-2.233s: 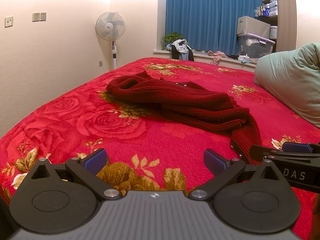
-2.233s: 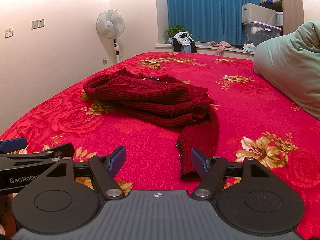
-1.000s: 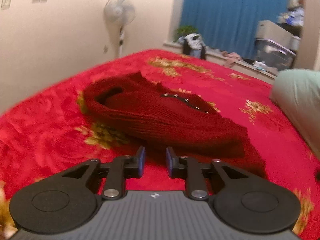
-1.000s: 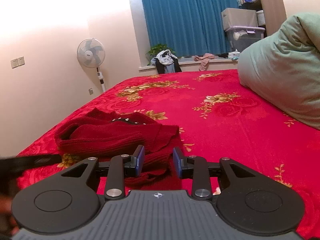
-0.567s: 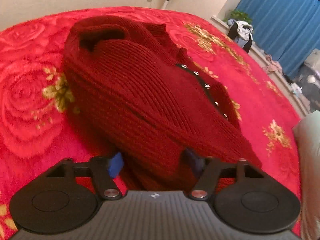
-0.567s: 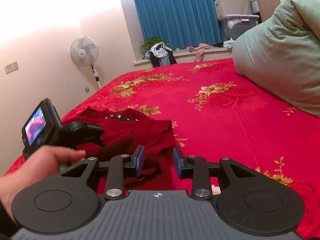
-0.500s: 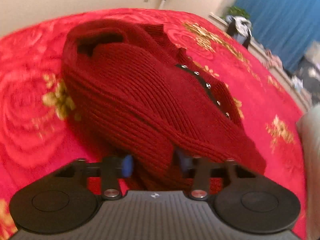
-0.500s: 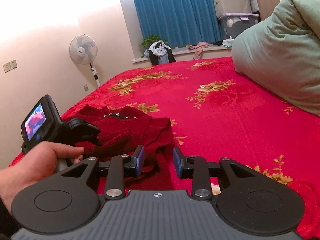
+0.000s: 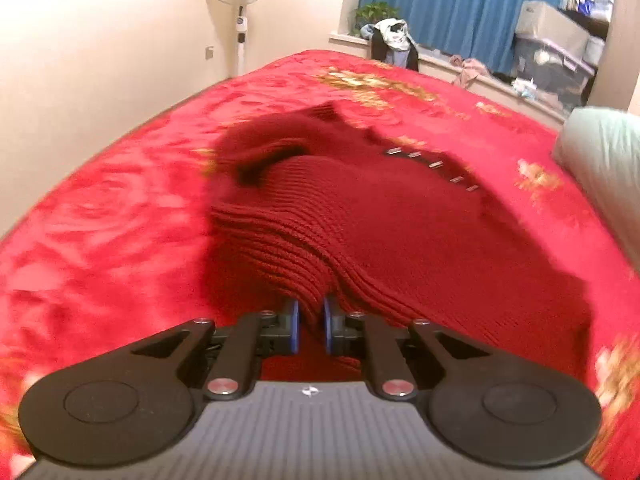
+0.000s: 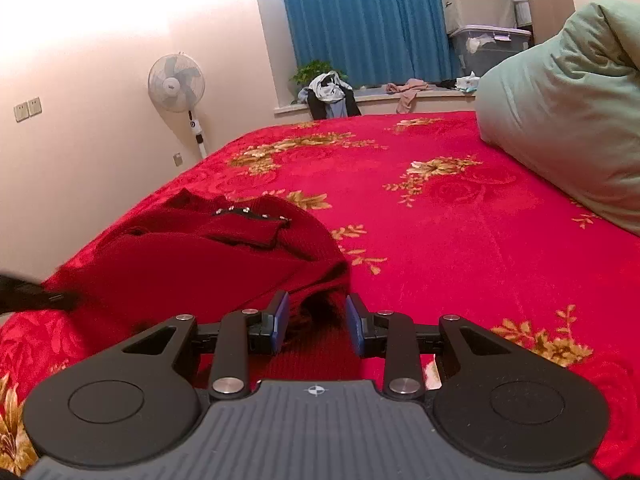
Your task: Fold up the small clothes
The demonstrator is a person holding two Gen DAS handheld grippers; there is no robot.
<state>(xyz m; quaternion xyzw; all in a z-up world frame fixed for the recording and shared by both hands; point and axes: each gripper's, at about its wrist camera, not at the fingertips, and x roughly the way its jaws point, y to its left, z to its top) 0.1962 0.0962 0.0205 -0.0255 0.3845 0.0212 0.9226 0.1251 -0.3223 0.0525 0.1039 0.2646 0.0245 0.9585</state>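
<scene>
A dark red knitted sweater [image 9: 360, 220] with a row of small metal studs lies bunched on the red flowered bedcover [image 9: 100, 240]. My left gripper [image 9: 311, 320] is shut on a ribbed fold at its near edge, and the knit bulges up over the blue pads. In the right wrist view the sweater [image 10: 200, 256] stretches leftwards to the blurred black tip of the left gripper [image 10: 68, 300]. My right gripper [image 10: 316, 318] holds the sweater's near right end, with dark bunched knit filling the gap between its pads.
A pale green pillow [image 10: 560, 120] fills the bed's right side. A standing fan [image 10: 176, 84] is by the left wall. Loose clothes [image 10: 328, 96] lie on the windowsill under blue curtains, with storage boxes [image 10: 488, 48] beside them.
The left jaws closed onto the sweater's fold and the gripper pulled back, dragging the knit along. In the right view the hand left the frame and the sweater spread leftwards. The right gripper stayed put.
</scene>
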